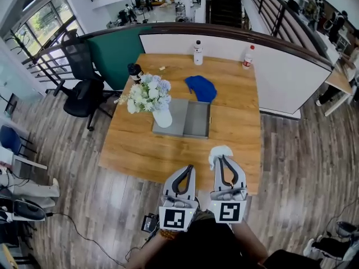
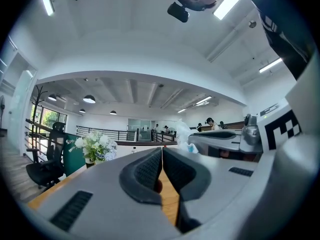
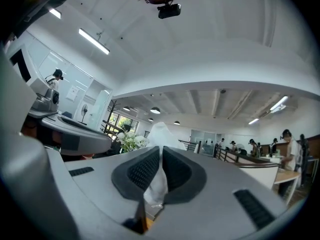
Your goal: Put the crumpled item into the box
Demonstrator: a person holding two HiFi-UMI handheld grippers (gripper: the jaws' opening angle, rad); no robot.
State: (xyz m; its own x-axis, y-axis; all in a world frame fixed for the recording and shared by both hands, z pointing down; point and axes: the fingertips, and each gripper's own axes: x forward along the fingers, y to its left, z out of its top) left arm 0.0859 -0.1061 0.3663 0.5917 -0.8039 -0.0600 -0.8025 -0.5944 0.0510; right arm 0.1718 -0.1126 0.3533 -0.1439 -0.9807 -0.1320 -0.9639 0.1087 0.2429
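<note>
A white crumpled paper [image 1: 217, 152] is pinched in my right gripper [image 1: 222, 158], which is shut on it over the table's near edge. In the right gripper view the paper [image 3: 161, 133] sticks up past the closed jaws of that gripper [image 3: 161, 151]. My left gripper [image 1: 190, 167] hangs beside it to the left, shut with nothing held; its pads meet in the left gripper view [image 2: 162, 152]. The grey shallow box [image 1: 197, 120] lies open in the middle of the wooden table [image 1: 235, 122], beyond both grippers.
A white vase of flowers [image 1: 150, 97] stands at the box's left corner. A blue cloth [image 1: 201, 88] lies just behind the box. Two bottles [image 1: 198, 52] [image 1: 247, 56] stand at the far edge, a black cup [image 1: 134, 70] at the left. An office chair [image 1: 82, 88] is left of the table.
</note>
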